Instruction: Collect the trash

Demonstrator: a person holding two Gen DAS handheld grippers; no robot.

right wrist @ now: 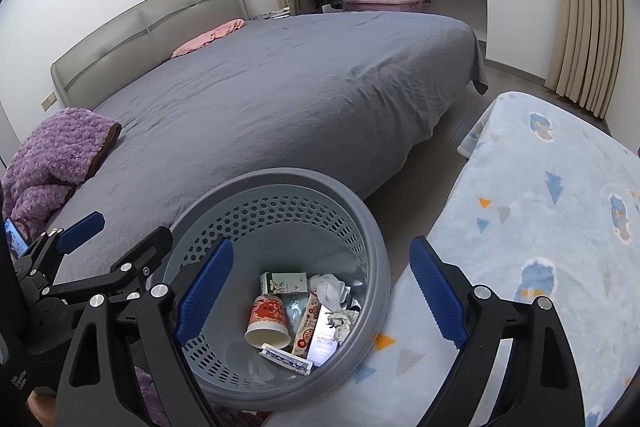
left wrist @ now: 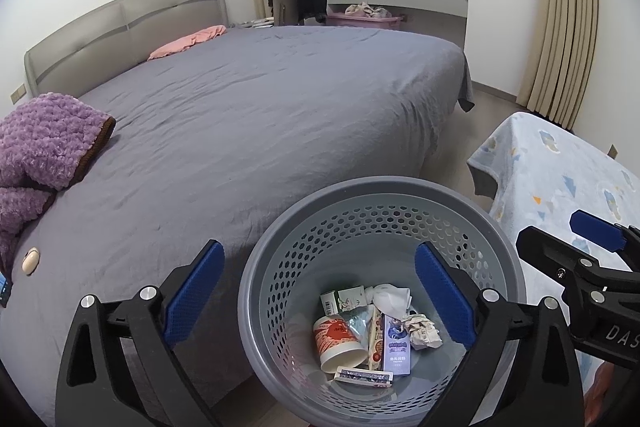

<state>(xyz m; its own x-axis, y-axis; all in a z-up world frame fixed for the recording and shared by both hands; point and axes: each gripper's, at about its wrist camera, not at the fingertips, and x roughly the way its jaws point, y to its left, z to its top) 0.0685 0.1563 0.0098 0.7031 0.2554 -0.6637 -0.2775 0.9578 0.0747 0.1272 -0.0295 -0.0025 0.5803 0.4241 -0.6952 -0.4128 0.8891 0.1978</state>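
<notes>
A grey perforated trash basket (left wrist: 380, 195) stands on the floor between the bed and a blue blanket; it also shows in the right wrist view (right wrist: 280, 179). Inside lie a red-and-white paper cup (left wrist: 340, 341), a purple-white carton (left wrist: 396, 347), crumpled paper (left wrist: 420, 331), a white tissue (left wrist: 392, 297) and a green-white box (left wrist: 344, 299). My left gripper (left wrist: 320, 301) is open and empty above the basket. My right gripper (right wrist: 320, 295) is open and empty over the basket's right rim. The cup (right wrist: 268, 323) shows there too.
A large bed with a grey sheet (left wrist: 248, 115) fills the left and middle. A purple fleece (left wrist: 44, 147) and a pink pillow (left wrist: 188, 41) lie on it. A patterned light-blue blanket (right wrist: 540, 227) covers the surface at right. Curtains (left wrist: 560, 7) hang at right.
</notes>
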